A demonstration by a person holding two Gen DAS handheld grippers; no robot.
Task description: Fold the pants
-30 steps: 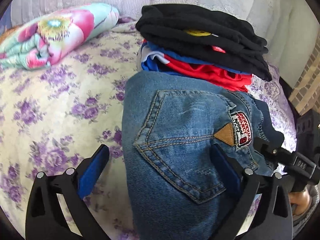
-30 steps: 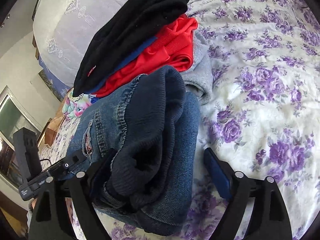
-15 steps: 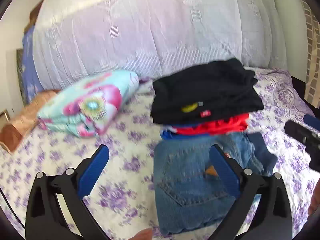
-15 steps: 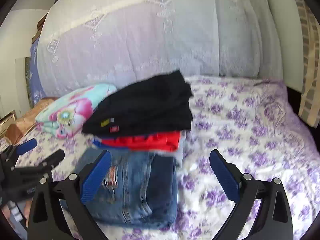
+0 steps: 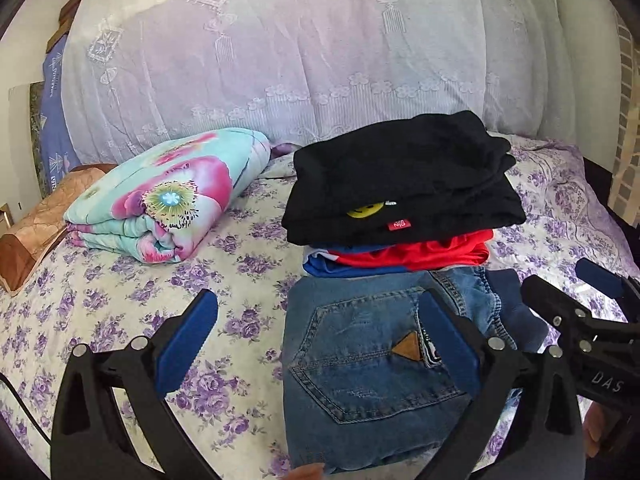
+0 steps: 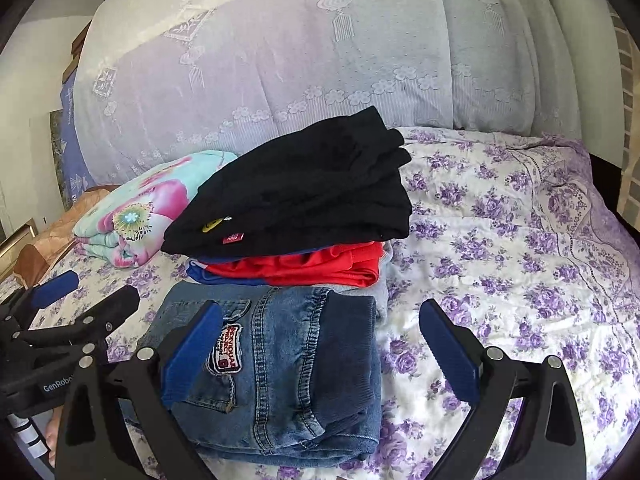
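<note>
The folded blue denim pants (image 5: 360, 376) lie flat on the bed's white sheet with purple flowers (image 5: 120, 320), back pocket up, with a brown triangular patch and an embroidered badge near the dark blue ribbed waistband (image 6: 348, 352). Their far edge lies just beside a stack of folded clothes: a black garment (image 5: 404, 184) with a small yellow mark and a red tag on top, a red one (image 5: 432, 252) under it, and blue and grey layers beneath. A rolled floral blanket in turquoise and pink (image 5: 168, 200) lies to the left of the stack, near a large pale lilac lace-covered bolster (image 5: 300, 48) along the back. The left tongs (image 5: 320, 344) stand wide open above the near part of the pants, their blue pads apart and holding nothing; one pad overlaps the pants in the picture, though whether it touches the cloth is hard to tell. The right tongs (image 6: 320, 344) have just been opening and now stand fully spread over the waistband side, nothing pressed between their pads. Each pair of tongs shows at the edge of the other's view.
</note>
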